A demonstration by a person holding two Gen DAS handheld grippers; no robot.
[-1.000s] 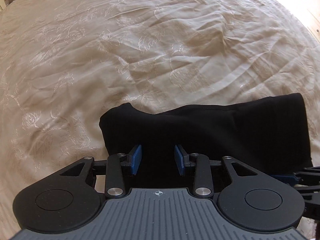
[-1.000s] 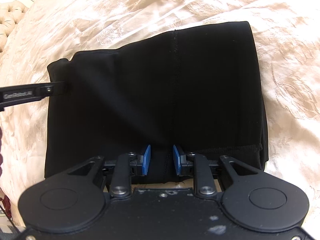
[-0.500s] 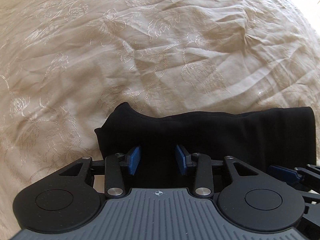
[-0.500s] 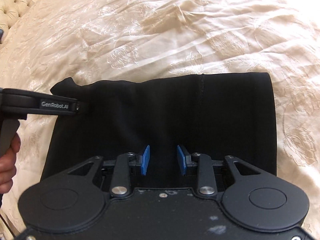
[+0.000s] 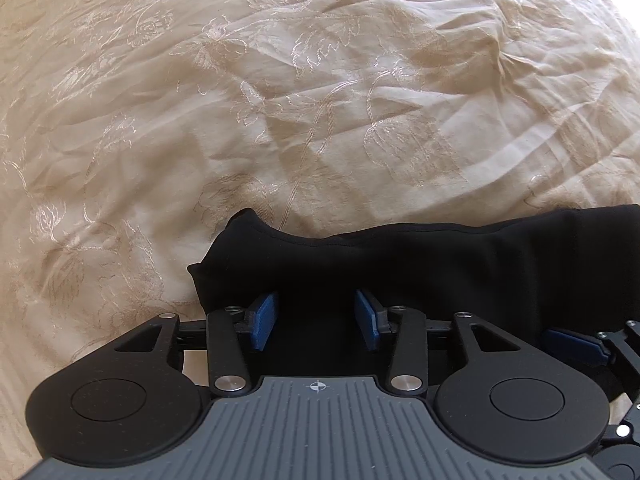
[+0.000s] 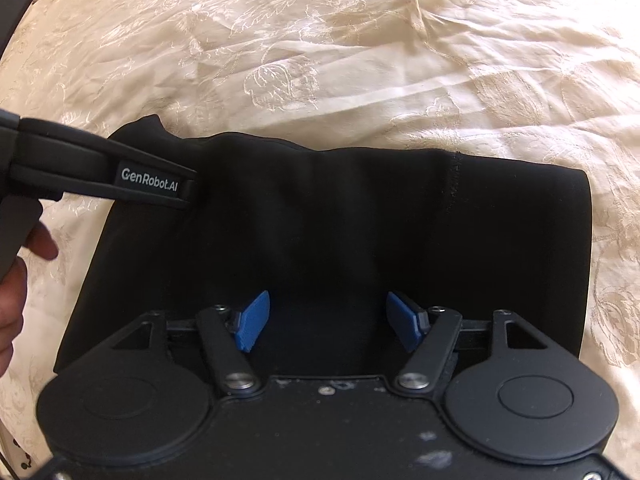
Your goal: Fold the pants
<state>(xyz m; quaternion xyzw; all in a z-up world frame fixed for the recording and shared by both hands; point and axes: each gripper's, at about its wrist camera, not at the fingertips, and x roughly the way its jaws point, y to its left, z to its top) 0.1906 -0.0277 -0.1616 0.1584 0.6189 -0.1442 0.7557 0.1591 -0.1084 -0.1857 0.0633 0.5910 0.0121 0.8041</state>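
The black pants (image 6: 360, 240) lie folded into a thick rectangle on the bedspread, a seam running down near their right end. My right gripper (image 6: 328, 320) points down over their near half. Its jaws are opening wide, and the blue pads (image 6: 252, 320) are clear of the cloth. My left gripper (image 5: 316, 320) hangs over the left end of the pants (image 5: 440, 272). Its jaws are opening too, with flat black fabric below and nothing pinched. In the right wrist view the left gripper's black body (image 6: 104, 168) reaches in over the pants' far left corner.
A cream embroidered bedspread (image 5: 320, 100) with creases stretches out beyond the pants on every side. A person's hand (image 6: 16, 280) holds the left gripper's handle at the left edge. One blue pad of the right gripper (image 5: 572, 344) shows at the lower right of the left wrist view.
The right jaws have spread from narrow to wide. The left jaws have widened a little. The pants sit lower in both views, and the left gripper reaches further over them.
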